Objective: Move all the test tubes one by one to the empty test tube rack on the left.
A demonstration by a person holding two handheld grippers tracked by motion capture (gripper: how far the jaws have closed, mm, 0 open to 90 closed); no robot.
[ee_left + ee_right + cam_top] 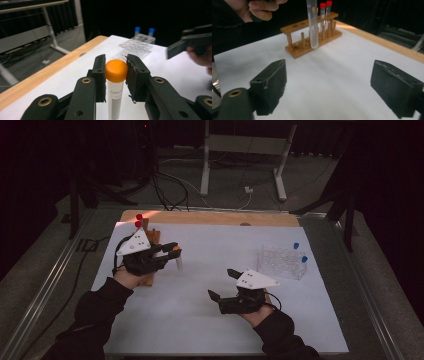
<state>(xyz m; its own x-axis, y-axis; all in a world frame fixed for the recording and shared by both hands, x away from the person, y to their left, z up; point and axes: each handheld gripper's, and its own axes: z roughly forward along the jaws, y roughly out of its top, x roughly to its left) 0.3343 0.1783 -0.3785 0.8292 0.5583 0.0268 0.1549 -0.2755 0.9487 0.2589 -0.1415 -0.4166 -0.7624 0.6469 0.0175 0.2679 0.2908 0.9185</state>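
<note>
Left tool (116,72) clamps our orange-capped tube (116,85); right tool (337,85) gapes empty. We keep it vertical, easing toward the clear rack (282,262).

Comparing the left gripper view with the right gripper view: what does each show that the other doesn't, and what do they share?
Left gripper view: the tube's orange cap clamped between the left gripper's pads, the clear rack holding two blue-capped tubes, and the right gripper farther off.

Right gripper view: the wooden rack with two red-capped tubes, the right gripper's own jaws standing wide with nothing between them, and the tube's rounded lower end.

Both: the tube and the white table with its wooden edge.
</note>
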